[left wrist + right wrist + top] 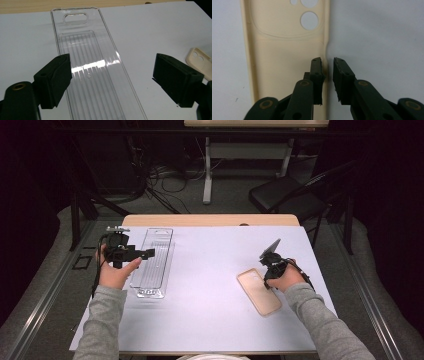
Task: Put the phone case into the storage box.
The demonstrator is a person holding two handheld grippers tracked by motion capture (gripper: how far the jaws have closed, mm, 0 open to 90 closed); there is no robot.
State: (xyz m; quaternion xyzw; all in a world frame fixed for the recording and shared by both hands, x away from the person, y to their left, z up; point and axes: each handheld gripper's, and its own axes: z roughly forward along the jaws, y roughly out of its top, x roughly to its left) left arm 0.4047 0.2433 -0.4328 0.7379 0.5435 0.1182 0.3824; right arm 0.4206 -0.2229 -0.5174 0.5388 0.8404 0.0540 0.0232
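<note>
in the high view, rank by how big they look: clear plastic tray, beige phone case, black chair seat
1. black chair seat, though it stands farther back, so its true size against the tray is unsure
2. clear plastic tray, long and narrow, close to the seat in apparent size
3. beige phone case, clearly smallest

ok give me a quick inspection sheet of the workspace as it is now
Surface: white mat over a wooden table.
Job's things: clear plastic tray at the left; beige phone case at the right, lying flat.
Clutter: nothing seen.
Grippers: left gripper open wide over the tray; right gripper nearly closed astride the case's edge.
Cables: a bundle on the floor beyond the table.
Surroundings: black chair, dark room.
</note>
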